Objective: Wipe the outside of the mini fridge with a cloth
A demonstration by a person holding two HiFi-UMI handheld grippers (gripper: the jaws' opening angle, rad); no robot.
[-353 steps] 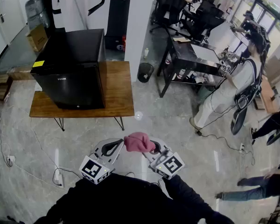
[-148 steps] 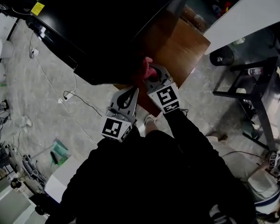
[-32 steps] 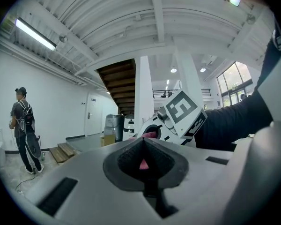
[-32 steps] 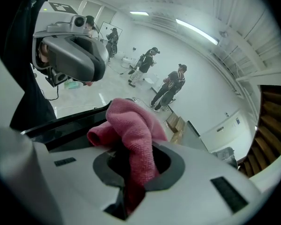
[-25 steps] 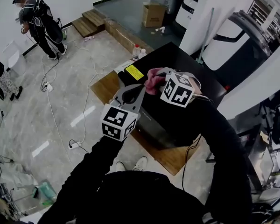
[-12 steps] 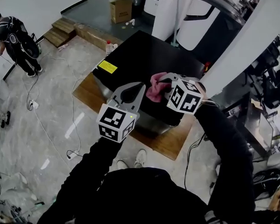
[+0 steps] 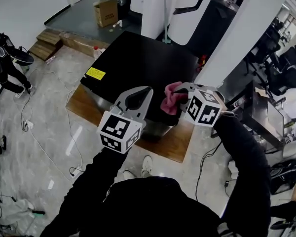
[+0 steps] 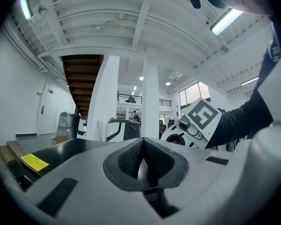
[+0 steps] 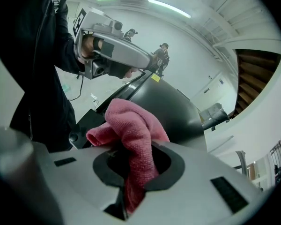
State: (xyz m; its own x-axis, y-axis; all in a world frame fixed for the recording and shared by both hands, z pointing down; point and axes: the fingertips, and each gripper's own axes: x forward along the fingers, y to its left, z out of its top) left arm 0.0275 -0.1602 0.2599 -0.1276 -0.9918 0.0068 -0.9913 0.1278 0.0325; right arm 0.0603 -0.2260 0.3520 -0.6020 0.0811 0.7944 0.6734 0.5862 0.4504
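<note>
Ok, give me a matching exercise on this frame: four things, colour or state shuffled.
Things:
1. left hand-held gripper
2. right hand-held gripper
3. mini fridge
4. sticker on the fridge top

Colour or state:
A. yellow
B. shut, nothing between the jaws
C. black
D. shut on the pink cloth

Pairs: 1-B, 2-D, 3-C, 4-A

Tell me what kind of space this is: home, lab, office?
Likely an open office or lab hall, not a home: office chairs at right, cables trailing over the polished floor, a mini fridge on a low wooden table.
</note>
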